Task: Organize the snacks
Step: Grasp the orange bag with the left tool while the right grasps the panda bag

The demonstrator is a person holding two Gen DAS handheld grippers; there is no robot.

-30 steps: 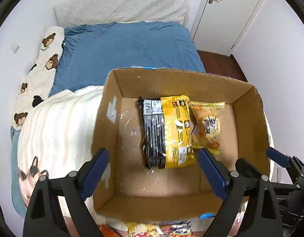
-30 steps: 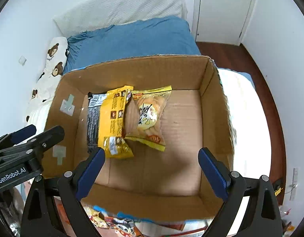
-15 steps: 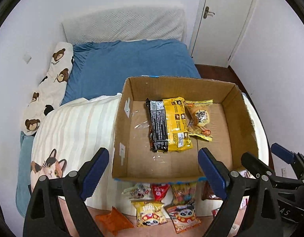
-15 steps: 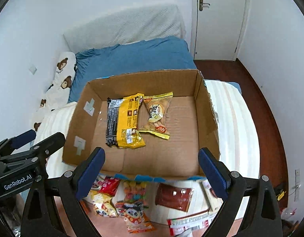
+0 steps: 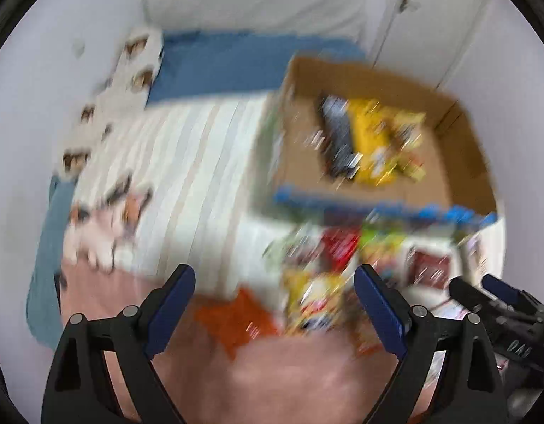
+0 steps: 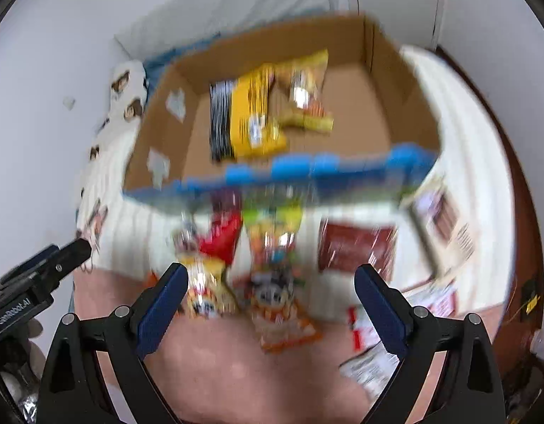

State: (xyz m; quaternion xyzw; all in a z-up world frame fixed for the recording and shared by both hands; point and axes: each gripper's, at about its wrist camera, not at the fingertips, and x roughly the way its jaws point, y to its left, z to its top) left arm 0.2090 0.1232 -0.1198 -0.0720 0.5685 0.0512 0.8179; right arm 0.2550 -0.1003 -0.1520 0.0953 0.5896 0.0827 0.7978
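Both grippers are pulled back from over the cardboard box [image 6: 406, 81] vs a sec ago, so loose snack packs [image 6: 272, 258] on the bed in front of it are now in view, prob. next pick. Left gripper [image 5: 273, 304] and right gripper [image 6: 268, 300] are held wide open, nothing gripped. Three packs [image 6: 258, 113] already lie inside the box; frames are heavily blurred, labels unreadable.
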